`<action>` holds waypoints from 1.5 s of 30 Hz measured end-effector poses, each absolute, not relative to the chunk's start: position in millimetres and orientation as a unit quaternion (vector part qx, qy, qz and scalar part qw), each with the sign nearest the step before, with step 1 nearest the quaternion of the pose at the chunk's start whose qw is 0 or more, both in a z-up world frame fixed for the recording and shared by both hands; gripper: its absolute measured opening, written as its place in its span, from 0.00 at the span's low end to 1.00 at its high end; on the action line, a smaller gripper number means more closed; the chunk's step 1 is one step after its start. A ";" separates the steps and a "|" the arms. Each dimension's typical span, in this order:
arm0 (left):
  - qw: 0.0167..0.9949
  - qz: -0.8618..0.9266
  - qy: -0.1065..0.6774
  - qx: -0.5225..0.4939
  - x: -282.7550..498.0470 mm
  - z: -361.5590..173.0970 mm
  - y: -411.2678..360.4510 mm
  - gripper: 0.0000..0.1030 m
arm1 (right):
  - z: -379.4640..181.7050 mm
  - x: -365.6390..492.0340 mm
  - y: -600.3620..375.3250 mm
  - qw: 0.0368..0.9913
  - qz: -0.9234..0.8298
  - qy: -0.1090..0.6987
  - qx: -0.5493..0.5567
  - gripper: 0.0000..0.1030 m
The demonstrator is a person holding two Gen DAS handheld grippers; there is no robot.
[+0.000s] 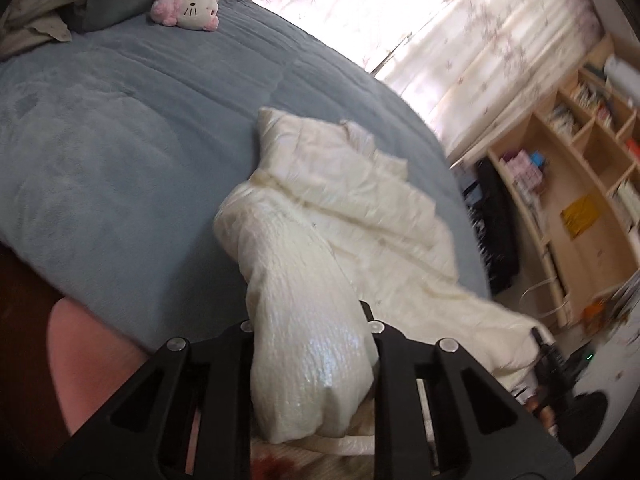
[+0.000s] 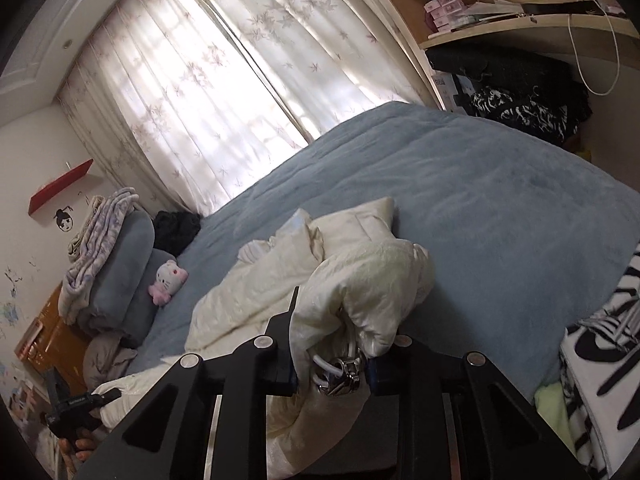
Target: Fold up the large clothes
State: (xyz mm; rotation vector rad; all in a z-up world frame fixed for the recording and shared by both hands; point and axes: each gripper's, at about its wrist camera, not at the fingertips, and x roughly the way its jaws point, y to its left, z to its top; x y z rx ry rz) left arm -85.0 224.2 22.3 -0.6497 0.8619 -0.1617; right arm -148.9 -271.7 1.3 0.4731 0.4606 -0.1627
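- Between the 2 black fingers of the left gripper (image 1: pixel 310 364) sits a thick roll of the cream puffer jacket (image 1: pixel 344 208), pinched from both sides and lifted off the bed.
- Nearest the right wrist camera, the right gripper (image 2: pixel 334 364) is clamped on another bunch of the same jacket (image 2: pixel 280 280), with a white cord and a metal toggle (image 2: pixel 344 374) caught at the fingertips.
- Just beyond both grips, the rest of the jacket lies crumpled on the blue-grey bedspread (image 1: pixel 120 152), near the bed's edge on the shelf side in the left view.
- Farther up the bed, a pink and white plush cat (image 1: pixel 188 8) leans by blue-grey pillows (image 2: pixel 124 264).
- Past the bed stand pale flowered curtains (image 2: pixel 208 92), lit from behind, and a wooden shelf unit (image 1: pixel 576 184) with small items in its compartments.
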 end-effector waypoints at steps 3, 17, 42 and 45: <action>0.852 -0.080 0.402 -0.326 -55.6 29.4 228.9 0.15 | 4.3 -112.1 -280.9 0.940 -0.076 0.223 0.248 0.22; 0.844 -0.034 0.397 -0.359 194.5 -7.8 222.0 0.27 | -0.2 184.0 -324.6 0.930 -0.091 0.259 0.245 0.57; 0.844 -0.058 0.476 -0.239 382.8 -108.2 236.1 0.76 | -137.2 347.9 -447.7 0.883 -0.089 0.394 0.239 0.90; 0.843 -0.055 0.491 -0.213 393.7 -122.7 220.4 0.76 | -153.3 360.0 -443.9 0.877 -0.084 0.405 0.244 0.71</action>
